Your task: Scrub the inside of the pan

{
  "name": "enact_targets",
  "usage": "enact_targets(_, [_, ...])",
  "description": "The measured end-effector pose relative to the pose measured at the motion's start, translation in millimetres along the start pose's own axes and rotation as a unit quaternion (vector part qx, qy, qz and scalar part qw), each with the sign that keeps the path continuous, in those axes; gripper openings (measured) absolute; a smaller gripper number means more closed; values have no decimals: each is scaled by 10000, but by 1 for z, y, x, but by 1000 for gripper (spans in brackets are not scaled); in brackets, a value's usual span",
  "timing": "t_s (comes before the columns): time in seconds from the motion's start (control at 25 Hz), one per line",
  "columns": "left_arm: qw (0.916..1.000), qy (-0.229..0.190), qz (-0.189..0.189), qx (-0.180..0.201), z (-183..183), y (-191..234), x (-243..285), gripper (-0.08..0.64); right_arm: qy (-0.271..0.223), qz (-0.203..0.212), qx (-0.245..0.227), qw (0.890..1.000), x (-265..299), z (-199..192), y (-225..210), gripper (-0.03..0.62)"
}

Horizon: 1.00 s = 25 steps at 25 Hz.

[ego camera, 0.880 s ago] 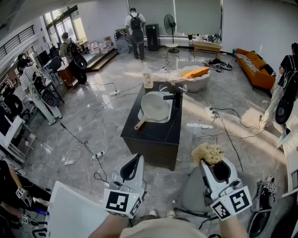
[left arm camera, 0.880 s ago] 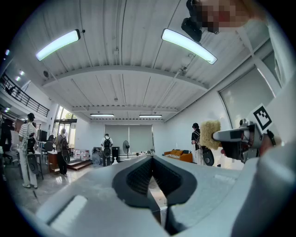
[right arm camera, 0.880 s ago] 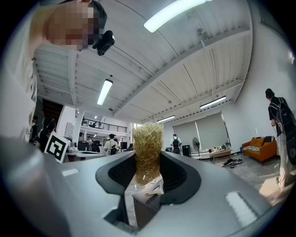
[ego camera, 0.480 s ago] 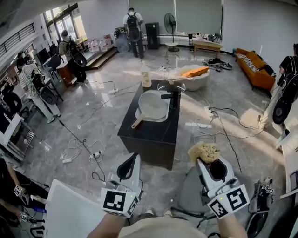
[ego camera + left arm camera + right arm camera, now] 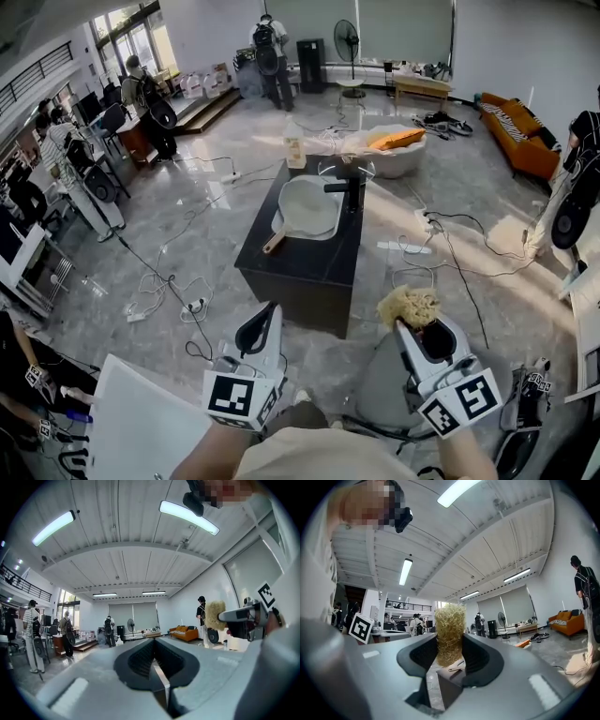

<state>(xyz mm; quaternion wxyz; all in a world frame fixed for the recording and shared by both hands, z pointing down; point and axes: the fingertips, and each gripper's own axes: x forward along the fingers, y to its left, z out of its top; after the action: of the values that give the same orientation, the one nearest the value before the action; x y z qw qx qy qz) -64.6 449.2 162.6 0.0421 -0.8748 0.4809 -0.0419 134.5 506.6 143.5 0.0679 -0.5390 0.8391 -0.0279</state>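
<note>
Item 1. Left gripper [image 5: 266,317]: held low in the head view's foreground, pointing level. Jaws were closed together with nothing between them.

Item 2. Right gripper [image 5: 413,327]: held beside the left one, also pointing level. Jaws were clamped on a scrubber [image 5: 408,305], a pale yellow fibrous pad that stood upright and rose above the jaw tips.

Item 3. Pan [image 5: 307,206]: pale, round, with a wooden handle angled toward the near left. It lay in a white basin [image 5: 330,229] set into the worktop [image 5: 300,267], open side up. It was well apart from both grippers.

Item 4. Worktop: a dark block standing alone on the glossy grey floor [image 5: 216,253]. A black faucet [image 5: 349,193] stood just right of the pan. A pale bottle [image 5: 295,150] stood near the worktop's far left corner.

Item 5. Surroundings: cables [image 5: 169,295] trailed over the floor. A white tub [image 5: 389,159] holding an orange cushion sat behind the worktop. A standing fan [image 5: 347,37] and an orange sofa [image 5: 511,117] stood further back. Several people stood along the left and far side of the hall.
</note>
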Motion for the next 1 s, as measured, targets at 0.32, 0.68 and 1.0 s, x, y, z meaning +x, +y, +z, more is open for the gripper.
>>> enact_targets(0.32, [10000, -27, -5, 66, -3, 14, 27, 2, -44, -15, 9, 10000, 26, -3, -18, 161])
enact_targets(0.68, [9999, 150, 70, 15, -32, 59, 80, 2, 168, -80, 84, 9998, 89, -35, -46, 161])
enact_targets(1.0, [9985, 504, -6, -219, -67, 132, 149, 2, 558, -211, 107, 9982, 185, -59, -69, 161])
